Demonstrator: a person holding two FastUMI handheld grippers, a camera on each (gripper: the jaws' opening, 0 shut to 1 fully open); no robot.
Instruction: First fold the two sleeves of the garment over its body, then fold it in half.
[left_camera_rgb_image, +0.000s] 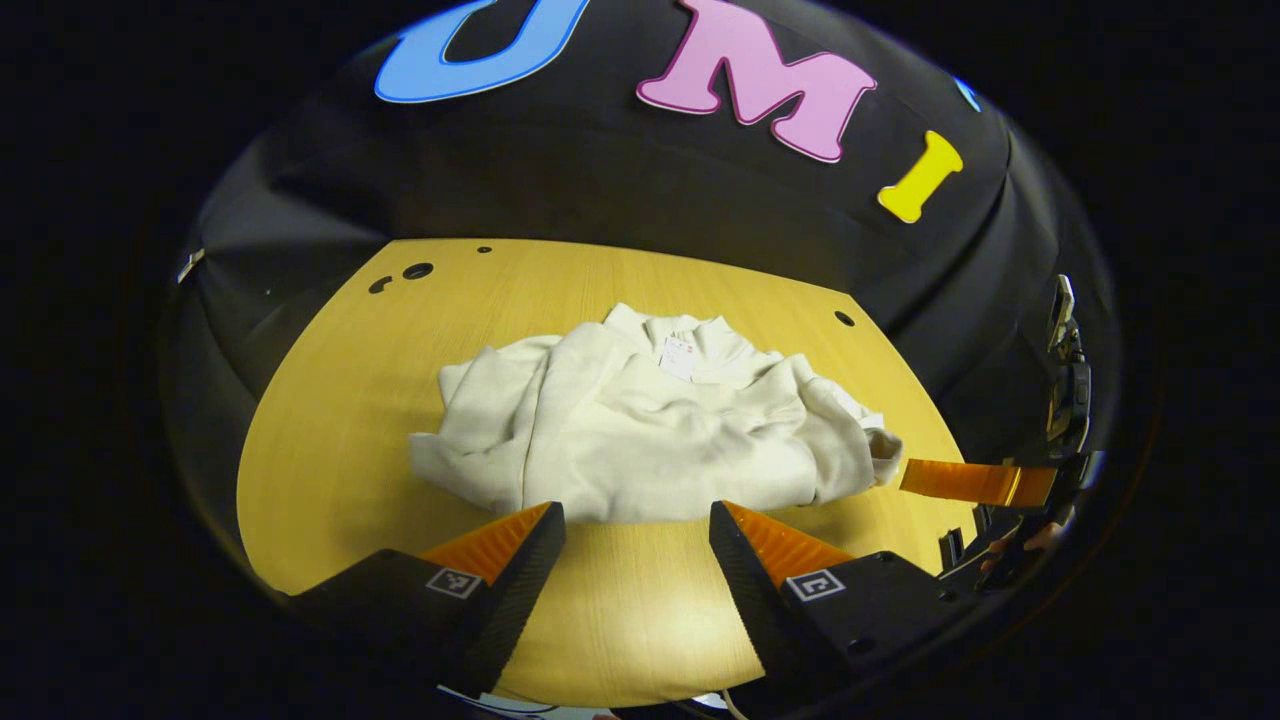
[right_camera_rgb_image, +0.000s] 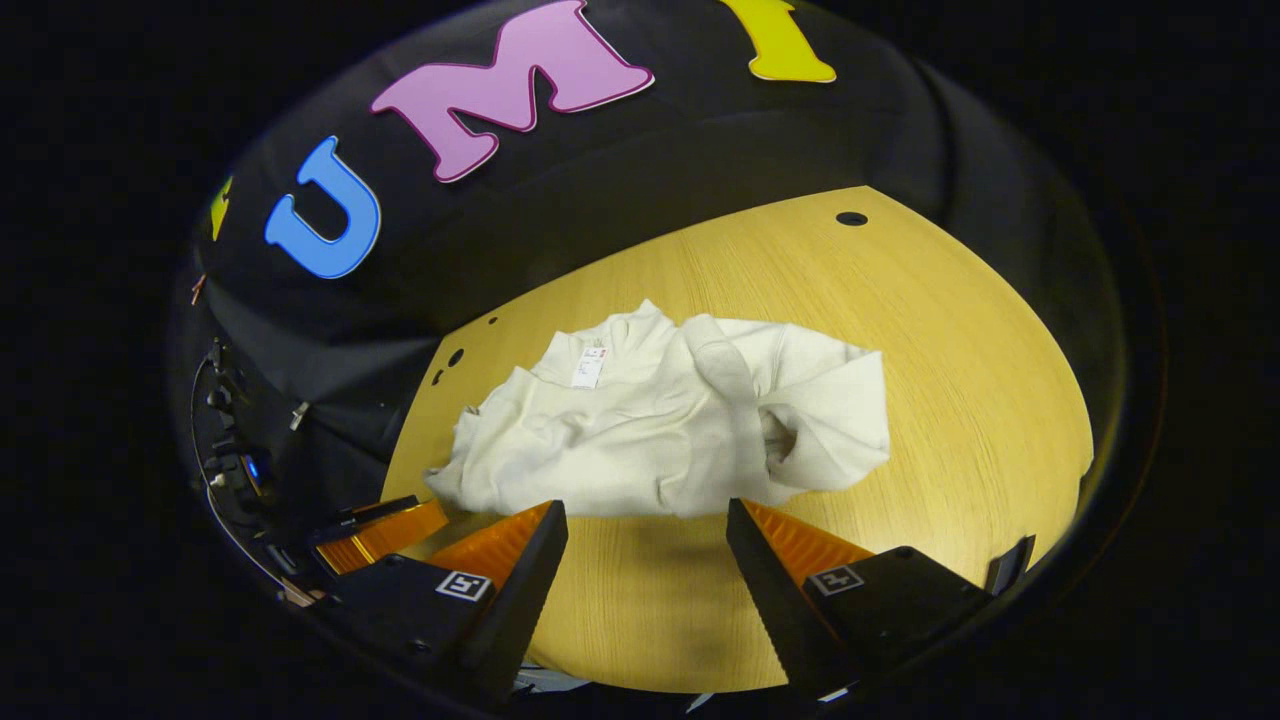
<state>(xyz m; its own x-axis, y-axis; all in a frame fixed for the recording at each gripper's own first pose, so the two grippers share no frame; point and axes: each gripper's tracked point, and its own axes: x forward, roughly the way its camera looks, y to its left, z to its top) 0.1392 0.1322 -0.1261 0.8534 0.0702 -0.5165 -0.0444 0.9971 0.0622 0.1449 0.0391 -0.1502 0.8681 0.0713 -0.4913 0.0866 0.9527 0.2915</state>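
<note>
A cream sweatshirt (left_camera_rgb_image: 640, 430) lies rumpled on the wooden table (left_camera_rgb_image: 340, 400), collar and tag toward the far wall. Its sleeves are bunched over and beside the body. In the left gripper view my left gripper (left_camera_rgb_image: 637, 520) stands open just short of the near hem, holding nothing. The right gripper (left_camera_rgb_image: 975, 482) shows at the right edge, close to the garment's right corner. In the right gripper view the sweatshirt (right_camera_rgb_image: 670, 430) lies ahead and my right gripper (right_camera_rgb_image: 645, 520) is open at its near hem, empty. The left gripper (right_camera_rgb_image: 385, 535) appears at lower left.
Small round holes (left_camera_rgb_image: 417, 270) dot the table's far corners, and another hole (right_camera_rgb_image: 851, 218) sits at the far right. Bare wood runs to the right of the garment (right_camera_rgb_image: 980, 400). Cables and hardware (right_camera_rgb_image: 230, 440) hang at the left beyond the table edge.
</note>
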